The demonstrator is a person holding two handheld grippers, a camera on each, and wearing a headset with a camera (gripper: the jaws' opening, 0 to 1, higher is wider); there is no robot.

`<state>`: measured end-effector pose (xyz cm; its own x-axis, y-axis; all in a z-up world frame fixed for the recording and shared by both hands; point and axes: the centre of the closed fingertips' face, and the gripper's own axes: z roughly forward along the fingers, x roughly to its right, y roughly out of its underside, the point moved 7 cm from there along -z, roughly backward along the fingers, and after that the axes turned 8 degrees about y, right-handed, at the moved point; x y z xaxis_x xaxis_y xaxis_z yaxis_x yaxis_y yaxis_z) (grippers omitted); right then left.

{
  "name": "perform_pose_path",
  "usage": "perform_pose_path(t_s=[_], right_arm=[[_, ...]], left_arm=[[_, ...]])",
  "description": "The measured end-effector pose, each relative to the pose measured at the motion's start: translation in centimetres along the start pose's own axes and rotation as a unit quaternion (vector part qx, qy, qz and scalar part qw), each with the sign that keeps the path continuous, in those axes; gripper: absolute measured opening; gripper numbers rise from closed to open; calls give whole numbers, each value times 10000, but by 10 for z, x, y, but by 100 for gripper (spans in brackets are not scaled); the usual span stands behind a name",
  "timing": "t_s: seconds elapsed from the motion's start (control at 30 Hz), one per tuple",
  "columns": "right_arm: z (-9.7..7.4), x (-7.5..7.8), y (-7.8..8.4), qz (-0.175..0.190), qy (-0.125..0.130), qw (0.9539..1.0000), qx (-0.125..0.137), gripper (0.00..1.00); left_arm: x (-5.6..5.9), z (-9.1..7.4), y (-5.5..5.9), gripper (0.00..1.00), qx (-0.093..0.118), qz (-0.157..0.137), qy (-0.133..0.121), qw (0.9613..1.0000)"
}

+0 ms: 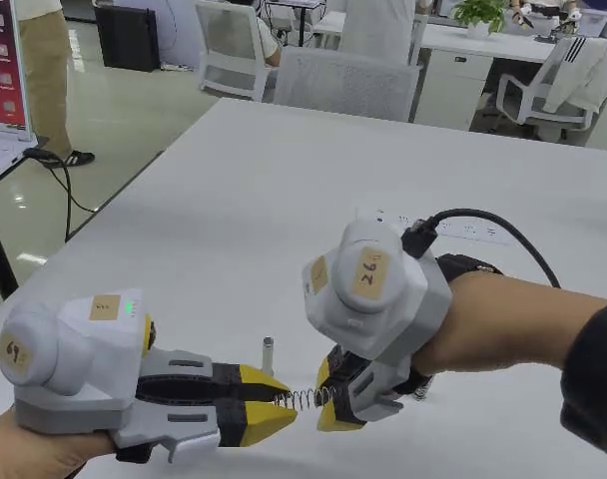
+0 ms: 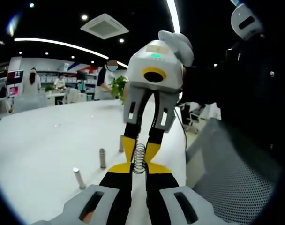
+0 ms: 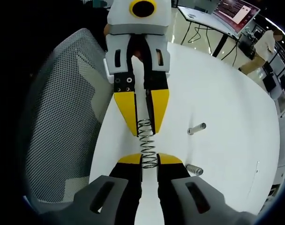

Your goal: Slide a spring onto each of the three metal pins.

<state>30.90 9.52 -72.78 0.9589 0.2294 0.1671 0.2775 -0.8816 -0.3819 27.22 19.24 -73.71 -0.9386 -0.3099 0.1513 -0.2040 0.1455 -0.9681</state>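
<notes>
Surface: white table [image 1: 284, 170] in an office, mesh chair [image 1: 348, 80] at its far edge.
Right gripper [image 1: 326, 399]: sticker reads "26"; jaws pinched on the spring's right end.
Left gripper [image 1: 284, 404]: sticker marks unreadable; jaws closed on the spring's left end.
Pins [image 2: 102, 158]: three upright in a row, near the spring.
Spring [image 1: 302, 399]: spans both tips, near side of table.
</notes>
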Motion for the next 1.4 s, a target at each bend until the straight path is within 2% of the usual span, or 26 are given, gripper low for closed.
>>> perform_pose_path(t_s=[0.2,0.6,1.07,1.4], right_arm=[[-9,1,-7,11,53,9999,95,8],[-17,0,-22,30,49,9996,283,8],[-19,-3,-38,-158,22,9994,321,8],[-17,-2,-37,-179,5,9994,303,8]], left_arm=[[-1,-1,3,2,-56,-4,-39,10000],[-3,0,9,3,-132,33,-44,9999],[-4,1,11,3,-147,26,-27,9999],[-6,1,12,4,-196,30,-95,9998]])
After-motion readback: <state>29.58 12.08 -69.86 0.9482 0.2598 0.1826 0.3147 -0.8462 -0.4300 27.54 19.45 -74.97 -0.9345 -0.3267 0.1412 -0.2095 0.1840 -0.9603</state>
